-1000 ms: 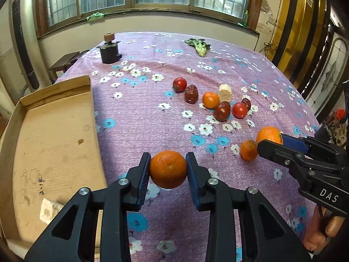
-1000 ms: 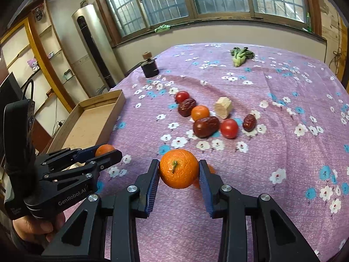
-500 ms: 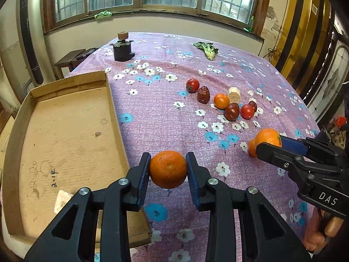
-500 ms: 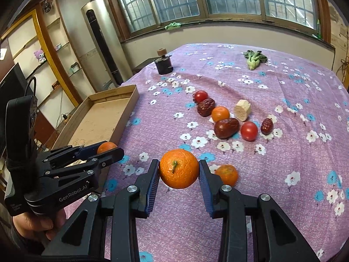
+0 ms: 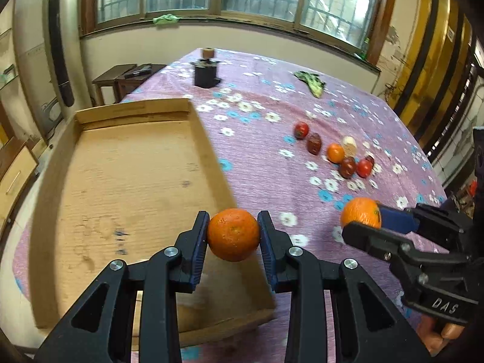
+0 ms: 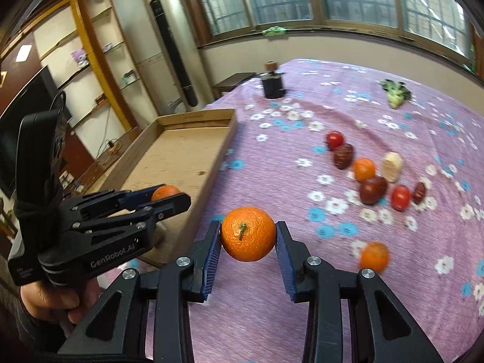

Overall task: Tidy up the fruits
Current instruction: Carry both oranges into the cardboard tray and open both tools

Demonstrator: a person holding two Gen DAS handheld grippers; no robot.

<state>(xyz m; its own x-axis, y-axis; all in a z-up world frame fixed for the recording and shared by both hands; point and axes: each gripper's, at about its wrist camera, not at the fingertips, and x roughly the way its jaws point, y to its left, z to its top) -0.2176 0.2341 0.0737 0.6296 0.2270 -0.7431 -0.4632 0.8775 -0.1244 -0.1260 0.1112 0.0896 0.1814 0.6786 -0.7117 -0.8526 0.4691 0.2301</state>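
Observation:
My left gripper point(image 5: 233, 236) is shut on an orange point(image 5: 233, 234) and holds it in the air over the near right edge of the cardboard tray point(image 5: 127, 181). My right gripper point(image 6: 248, 236) is shut on a second orange point(image 6: 248, 233) above the purple flowered cloth, just right of the tray point(image 6: 187, 157). Each gripper shows in the other's view, the right gripper point(image 5: 363, 227) and the left gripper point(image 6: 169, 196). A small orange point(image 6: 374, 256) lies on the cloth near the right gripper. A cluster of tomatoes, dates and an orange point(image 5: 335, 153) lies farther back.
A black jar with a cork lid point(image 5: 206, 71) and a leafy vegetable point(image 5: 311, 81) sit at the far end of the table. A pale block point(image 6: 392, 166) lies in the fruit cluster. A shelf and tall air conditioner point(image 6: 175, 51) stand left of the table.
Both grippers have moved left toward the cardboard tray, each still holding its orange. The left orange is now over the tray's near right edge.

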